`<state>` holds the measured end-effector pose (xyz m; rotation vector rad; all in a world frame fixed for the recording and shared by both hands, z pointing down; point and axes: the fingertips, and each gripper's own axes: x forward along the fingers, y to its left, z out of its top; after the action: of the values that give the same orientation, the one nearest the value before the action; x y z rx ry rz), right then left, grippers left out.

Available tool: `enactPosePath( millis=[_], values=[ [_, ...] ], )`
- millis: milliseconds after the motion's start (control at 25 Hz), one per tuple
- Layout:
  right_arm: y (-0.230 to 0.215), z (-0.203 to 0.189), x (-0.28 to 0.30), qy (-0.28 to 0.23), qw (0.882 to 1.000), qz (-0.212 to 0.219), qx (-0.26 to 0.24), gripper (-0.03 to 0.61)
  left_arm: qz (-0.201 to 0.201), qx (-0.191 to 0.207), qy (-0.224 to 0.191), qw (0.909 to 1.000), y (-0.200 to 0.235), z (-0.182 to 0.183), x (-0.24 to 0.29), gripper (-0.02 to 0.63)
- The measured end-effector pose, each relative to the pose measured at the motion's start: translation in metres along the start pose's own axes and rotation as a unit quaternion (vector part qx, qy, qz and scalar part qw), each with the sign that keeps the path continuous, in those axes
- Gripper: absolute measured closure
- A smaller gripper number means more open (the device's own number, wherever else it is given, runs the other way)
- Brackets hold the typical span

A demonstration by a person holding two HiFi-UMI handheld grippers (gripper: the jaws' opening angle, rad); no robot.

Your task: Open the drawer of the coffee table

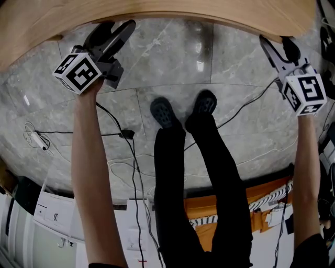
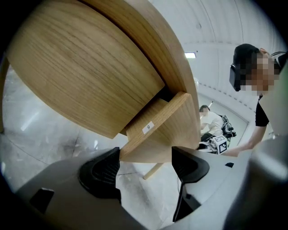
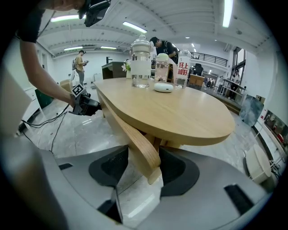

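The oval wooden coffee table (image 1: 157, 15) fills the top of the head view, and its curved drawer front (image 3: 139, 143) stands a little out from under the tabletop (image 3: 180, 112). My right gripper (image 3: 144, 168) is shut on one end of that curved front, a pad on each face. My left gripper (image 2: 146, 164) straddles the drawer's other end (image 2: 157, 130), a wooden panel with a small sticker that fills the gap between the pads. In the head view the left gripper (image 1: 118, 29) and right gripper (image 1: 277, 44) sit at the table's near edge, far apart. The left gripper (image 3: 87, 107) also shows in the right gripper view.
On the tabletop stand a glass jar (image 3: 141, 63), a bottle (image 3: 183, 69) and a white round object (image 3: 163, 87). My legs and shoes (image 1: 167, 112) stand on the marble floor between the arms, with cables (image 1: 120, 133) trailing left. People stand and sit in the background (image 3: 81, 63).
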<state>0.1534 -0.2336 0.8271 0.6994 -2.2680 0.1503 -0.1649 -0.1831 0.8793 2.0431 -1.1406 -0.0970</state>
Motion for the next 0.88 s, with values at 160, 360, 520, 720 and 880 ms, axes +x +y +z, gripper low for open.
enactPosePath(
  millis=[160,360,520,720,880],
  values=[
    [0.008,-0.005,-0.006,0.010,1.000,0.004,0.004,0.368,0.004,-0.006,0.004,1.0000,-0.006,-0.009,-0.010,0.258],
    [0.022,-0.017,-0.017,0.022,1.000,0.015,0.008,0.370,0.008,-0.004,0.027,0.9996,-0.015,-0.028,-0.022,0.261],
    [0.032,-0.022,-0.027,0.031,0.999,0.019,0.015,0.370,0.008,0.003,0.047,0.9988,-0.023,-0.038,-0.031,0.262],
    [0.049,-0.030,-0.036,0.042,0.999,0.025,0.023,0.370,0.007,-0.004,0.055,0.9984,-0.029,-0.050,-0.046,0.270],
    [0.071,-0.040,-0.051,0.048,0.998,0.031,0.025,0.370,0.001,-0.005,0.068,0.9977,-0.040,-0.067,-0.064,0.272]
  ],
)
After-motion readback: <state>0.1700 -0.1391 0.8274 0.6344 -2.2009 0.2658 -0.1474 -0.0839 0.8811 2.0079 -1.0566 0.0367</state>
